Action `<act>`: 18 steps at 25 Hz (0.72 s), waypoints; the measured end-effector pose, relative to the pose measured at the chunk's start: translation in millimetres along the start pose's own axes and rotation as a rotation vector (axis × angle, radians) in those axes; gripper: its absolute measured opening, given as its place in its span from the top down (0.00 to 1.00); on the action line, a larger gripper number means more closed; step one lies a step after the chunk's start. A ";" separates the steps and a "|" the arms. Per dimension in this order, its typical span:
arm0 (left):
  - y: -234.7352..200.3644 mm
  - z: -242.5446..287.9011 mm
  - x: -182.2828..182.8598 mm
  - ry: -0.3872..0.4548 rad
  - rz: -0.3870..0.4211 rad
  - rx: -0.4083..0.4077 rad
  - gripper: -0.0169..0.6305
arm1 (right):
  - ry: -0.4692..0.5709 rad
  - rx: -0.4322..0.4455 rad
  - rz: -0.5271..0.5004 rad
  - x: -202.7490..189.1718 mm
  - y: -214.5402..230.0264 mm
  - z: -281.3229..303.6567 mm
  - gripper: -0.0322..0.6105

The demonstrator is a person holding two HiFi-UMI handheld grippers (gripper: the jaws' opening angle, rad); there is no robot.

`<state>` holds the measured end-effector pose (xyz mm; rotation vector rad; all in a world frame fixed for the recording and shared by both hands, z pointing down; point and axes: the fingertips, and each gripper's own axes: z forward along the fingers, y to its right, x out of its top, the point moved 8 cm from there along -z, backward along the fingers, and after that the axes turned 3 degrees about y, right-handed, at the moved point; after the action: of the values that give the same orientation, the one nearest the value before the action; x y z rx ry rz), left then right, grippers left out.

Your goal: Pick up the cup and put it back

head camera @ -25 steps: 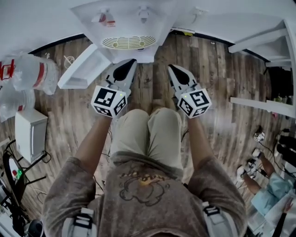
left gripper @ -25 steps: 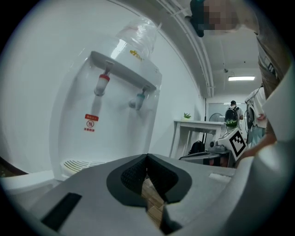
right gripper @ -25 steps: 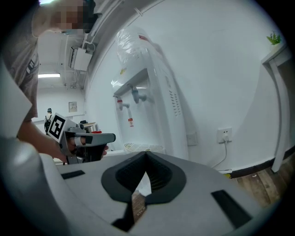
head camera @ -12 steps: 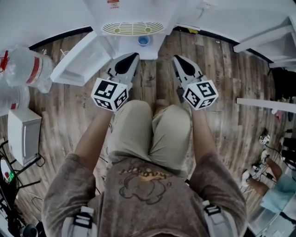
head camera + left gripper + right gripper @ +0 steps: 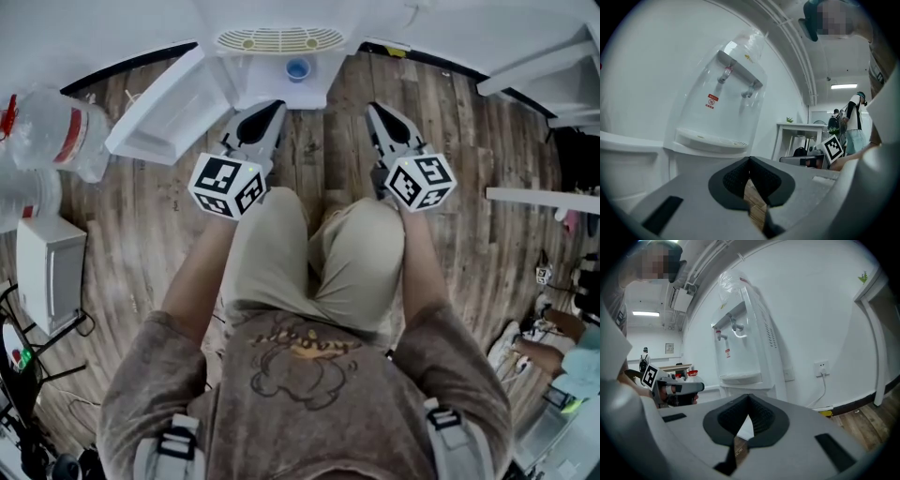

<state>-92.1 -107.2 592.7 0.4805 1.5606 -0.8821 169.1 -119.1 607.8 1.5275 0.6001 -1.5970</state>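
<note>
A small blue cup [image 5: 298, 68] stands inside the lower compartment of the white water dispenser [image 5: 279, 39], under its slotted drip tray. The compartment's door [image 5: 159, 117] hangs open to the left. My left gripper [image 5: 275, 107] points at the dispenser from just below the compartment, its jaws shut and empty. My right gripper [image 5: 373, 108] is beside it to the right, also shut with nothing held. Both are short of the cup. The left gripper [image 5: 750, 158] view shows the dispenser [image 5: 717, 117] with its taps, and so does the right gripper [image 5: 749, 395] view. The cup is hidden in both.
Large water bottles [image 5: 56, 136] and a white box [image 5: 47, 272] sit on the wooden floor at left. White shelving [image 5: 544, 66] stands at right, and another person [image 5: 562, 366] sits at lower right. A wall socket [image 5: 820, 365] with a cable is right of the dispenser.
Both grippers have sunk lower in front of the dispenser. The head view has shifted, so the open compartment and the blue cup inside it now show.
</note>
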 end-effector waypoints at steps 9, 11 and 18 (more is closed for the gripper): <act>4.1 2.8 -8.1 0.011 0.045 0.004 0.96 | -0.002 0.009 -0.020 -5.5 0.5 0.2 0.95; 5.0 2.4 -12.2 0.008 0.031 -0.006 0.91 | -0.005 0.014 -0.020 -8.0 -0.8 0.2 0.95; 3.4 1.9 -19.1 -0.007 0.023 -0.011 0.74 | -0.001 0.029 -0.008 -11.7 -3.1 2.3 0.95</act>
<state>-84.7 -103.2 610.2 0.4865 1.5502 -0.8568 164.3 -116.5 618.9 1.5472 0.5854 -1.6183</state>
